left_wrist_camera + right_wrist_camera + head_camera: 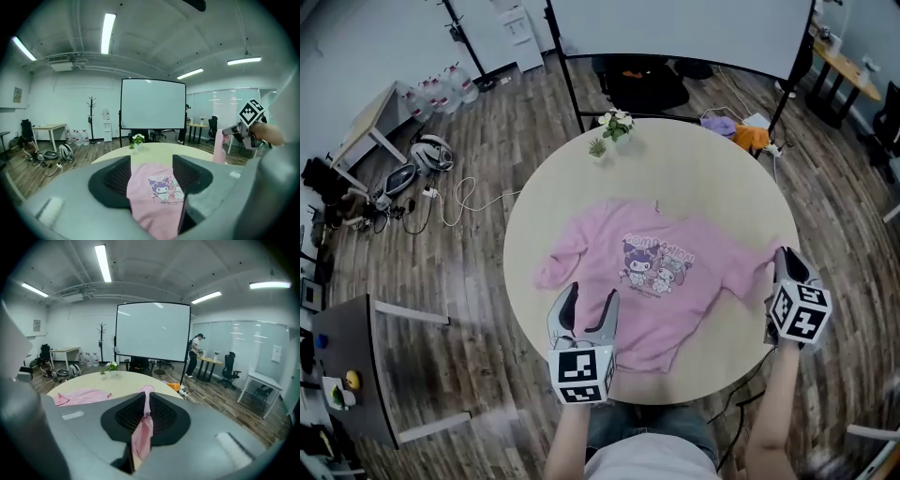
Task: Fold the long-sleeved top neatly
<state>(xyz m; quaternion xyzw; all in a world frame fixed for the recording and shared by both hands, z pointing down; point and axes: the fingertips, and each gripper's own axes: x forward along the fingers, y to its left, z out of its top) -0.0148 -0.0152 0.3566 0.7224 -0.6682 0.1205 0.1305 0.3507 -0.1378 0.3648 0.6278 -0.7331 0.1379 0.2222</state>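
My left gripper (592, 294): jaws open, over the pink top (661, 281) hem at 6 o'clock of the round surface (694, 169). Top lies spread, print up. My right gripper (786, 258): jaws clamped on the sleeve (143, 427) at the 3 o'clock edge, cuff hidden behind them.

The left gripper (592, 292) and the right gripper (785, 255) are built alike. Each has a smooth pale grey shell narrowing into two curved jaws, and each jaw is lined inside with a black, finely ribbed pad (117, 176). Each also carries a white cube (583, 373) printed with black square markers on its faces. The person wears a light top (649, 463) that leaves the forearms bare, and what may be blue-grey jeans (647, 427).
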